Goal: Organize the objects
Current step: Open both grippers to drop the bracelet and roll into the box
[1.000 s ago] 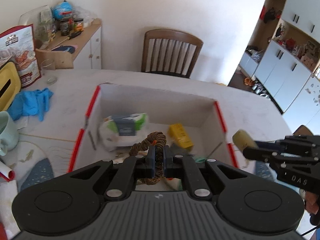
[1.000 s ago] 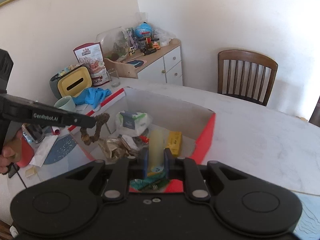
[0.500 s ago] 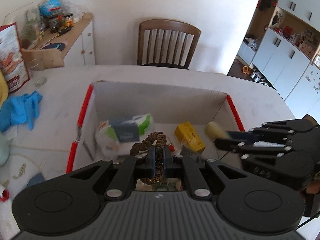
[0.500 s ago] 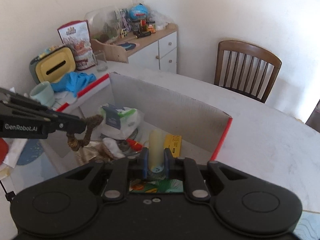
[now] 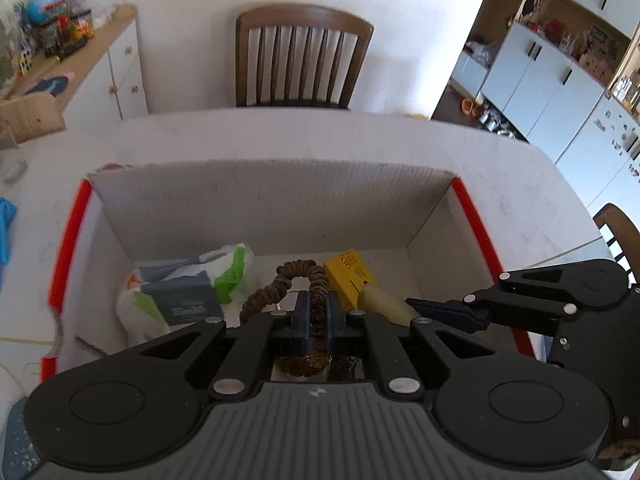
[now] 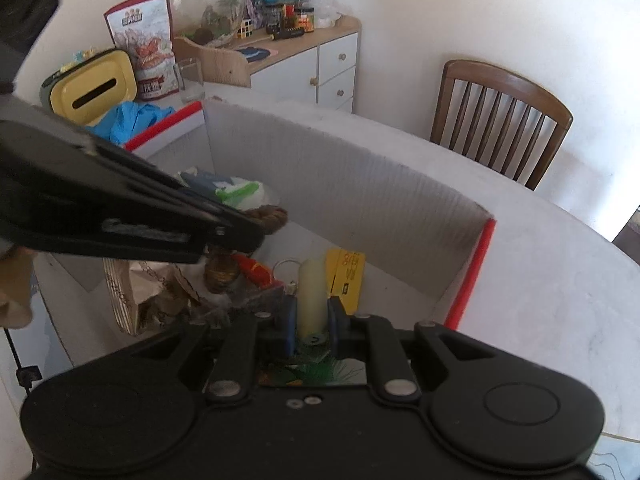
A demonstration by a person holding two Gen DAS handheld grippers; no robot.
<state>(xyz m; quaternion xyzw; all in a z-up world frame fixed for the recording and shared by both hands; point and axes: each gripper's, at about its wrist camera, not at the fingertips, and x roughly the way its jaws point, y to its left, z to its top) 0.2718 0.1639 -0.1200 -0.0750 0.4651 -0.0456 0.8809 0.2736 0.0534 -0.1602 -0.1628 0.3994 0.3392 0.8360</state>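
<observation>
claws first: left claw point(image 5: 316, 312) pinches a brown braided rope point(image 5: 288, 280), right claw point(image 6: 310, 312) pinches a pale yellow candle point(image 6: 311, 296), both held over the open cardboard box point(image 5: 272, 208) on the worktop point(image 5: 500, 176). below them lie a white-green bag point(image 5: 192, 280) and a yellow carton point(image 5: 350, 276) (on the box floor); beyond stands a wooden chair point(image 5: 304, 64).

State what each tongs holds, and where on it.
Left tongs: brown braided rope, gripped at one side of its loop. Right tongs: pale yellow cylinder, near its lower end.

In the box point(image 5: 276, 204), the packet point(image 5: 188, 280) lies left of the carton point(image 5: 348, 272).
</observation>
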